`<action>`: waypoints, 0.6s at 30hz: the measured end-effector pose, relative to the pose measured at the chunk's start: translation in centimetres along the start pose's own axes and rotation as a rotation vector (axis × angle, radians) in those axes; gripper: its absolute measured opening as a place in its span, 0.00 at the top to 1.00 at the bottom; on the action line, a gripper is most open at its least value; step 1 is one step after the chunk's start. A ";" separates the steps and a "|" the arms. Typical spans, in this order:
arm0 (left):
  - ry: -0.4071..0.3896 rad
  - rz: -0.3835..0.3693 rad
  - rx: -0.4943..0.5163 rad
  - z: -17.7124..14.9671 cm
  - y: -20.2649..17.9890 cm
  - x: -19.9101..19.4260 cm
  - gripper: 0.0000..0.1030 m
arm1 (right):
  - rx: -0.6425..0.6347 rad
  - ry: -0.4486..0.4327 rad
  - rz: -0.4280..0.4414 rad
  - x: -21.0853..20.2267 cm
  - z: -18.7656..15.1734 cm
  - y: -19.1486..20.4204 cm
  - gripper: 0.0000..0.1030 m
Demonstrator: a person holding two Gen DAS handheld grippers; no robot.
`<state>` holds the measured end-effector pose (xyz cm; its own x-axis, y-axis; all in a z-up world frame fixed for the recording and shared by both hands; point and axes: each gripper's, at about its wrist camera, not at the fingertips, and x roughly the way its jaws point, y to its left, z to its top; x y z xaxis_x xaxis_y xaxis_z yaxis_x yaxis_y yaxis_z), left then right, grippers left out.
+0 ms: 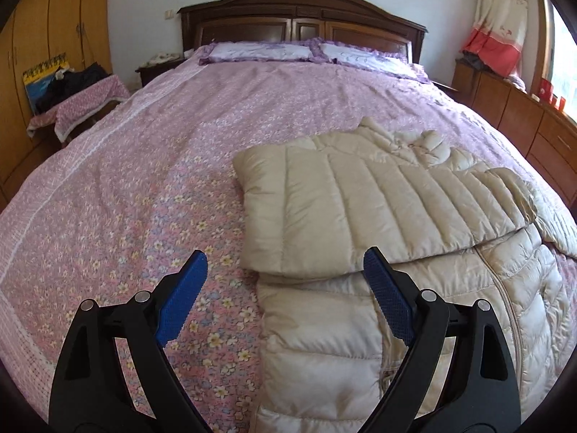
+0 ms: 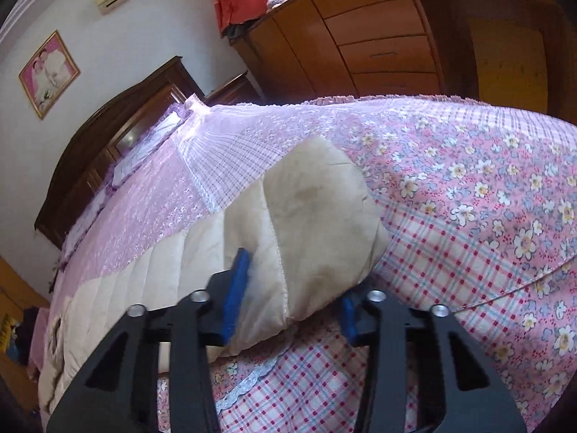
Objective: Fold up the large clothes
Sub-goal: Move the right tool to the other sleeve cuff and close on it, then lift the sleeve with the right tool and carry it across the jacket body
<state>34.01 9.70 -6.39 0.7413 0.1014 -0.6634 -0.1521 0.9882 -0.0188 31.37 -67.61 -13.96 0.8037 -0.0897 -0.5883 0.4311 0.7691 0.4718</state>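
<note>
A beige quilted down jacket (image 1: 378, 216) lies on the bed (image 1: 162, 180) over the pink floral bedspread (image 1: 126, 216), 1 sleeve folded across its body. The left hand-held gripper (image 1: 285, 270) hovers above the jacket's near left edge, its 2 blue pads (image 1: 184, 296) spread wide and empty. The right hand-held gripper (image 2: 294, 296) pinches the jacket's other sleeve (image 2: 317, 216) near the cuff.

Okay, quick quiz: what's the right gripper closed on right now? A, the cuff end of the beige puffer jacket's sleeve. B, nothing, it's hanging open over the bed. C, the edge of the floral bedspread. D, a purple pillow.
A: in the right wrist view the right gripper has its blue pads pressed on either side of the sleeve end of the beige puffer jacket, above the bedspread.
</note>
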 end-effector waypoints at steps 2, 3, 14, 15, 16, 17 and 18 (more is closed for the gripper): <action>0.000 0.014 0.023 0.1 -0.4 0.0 0.15 | -0.098 0.011 -0.055 -0.2 -0.2 1.8 0.81; -0.005 0.013 0.024 0.1 -0.5 -0.1 0.15 | -0.137 0.010 -0.076 -0.3 -0.3 2.6 0.86; -0.040 -0.023 0.011 1.1 -0.5 -1.3 0.15 | -0.402 -0.070 -0.144 -2.5 -0.8 13.7 0.91; -0.041 -0.027 0.007 1.2 -0.4 -1.4 0.15 | -0.417 -0.073 -0.133 -2.8 -0.8 15.1 0.91; -0.040 -0.033 0.000 1.3 -0.3 -1.5 0.15 | -0.427 -0.076 -0.126 -3.1 -0.9 16.0 0.91; -0.039 -0.039 -0.007 1.4 -0.2 -1.7 0.15 | -0.442 -0.085 -0.110 -3.6 -1.0 17.6 0.91; -0.040 -0.045 -0.011 1.4 -0.2 -1.8 0.15 | -0.448 -0.095 -0.092 -4.0 -1.2 18.8 0.91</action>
<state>33.67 9.51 -4.17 0.7733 0.0619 -0.6310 -0.1249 0.9906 -0.0559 35.77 -52.03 -3.50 0.8135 -0.2118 -0.5416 0.2997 0.9508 0.0783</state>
